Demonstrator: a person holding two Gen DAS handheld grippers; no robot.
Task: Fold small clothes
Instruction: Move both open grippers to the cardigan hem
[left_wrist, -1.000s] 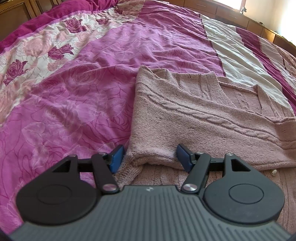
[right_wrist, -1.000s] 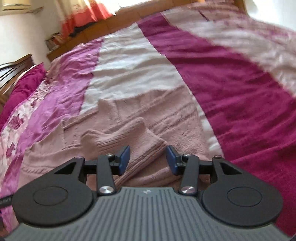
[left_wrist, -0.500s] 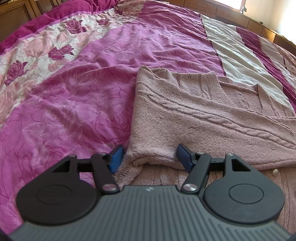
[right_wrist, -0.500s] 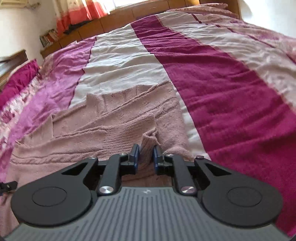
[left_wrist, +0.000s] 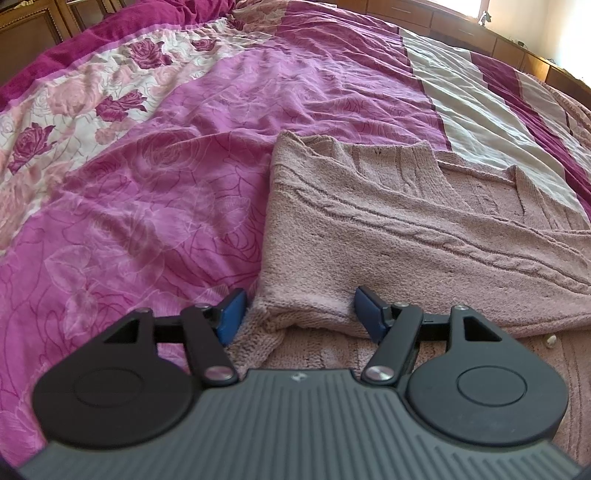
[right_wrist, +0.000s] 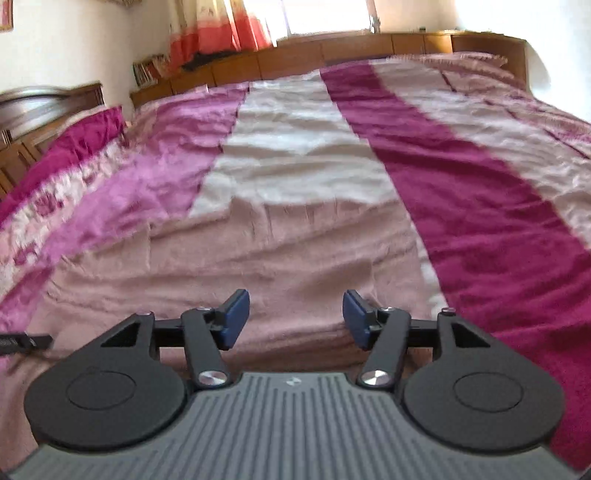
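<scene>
Dusty-pink cable-knit sweater (left_wrist: 388, 236), magenta rose-print bedspread (left_wrist: 155, 192) with cream and crimson stripes, blue-padded black tools

A dusty-pink cable-knit sweater (left_wrist: 388, 236) lies flat before me on the bedspread, one side folded over its body, the folded corner nearest.

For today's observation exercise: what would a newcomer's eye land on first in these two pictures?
First, the dusty-pink knitted sweater, partly folded in the middle of the bed. Next, the bedspread beneath it, purple with roses at the left and crimson and white stripes at the right. Last, the left claw, open around the sweater's near corner.
</scene>
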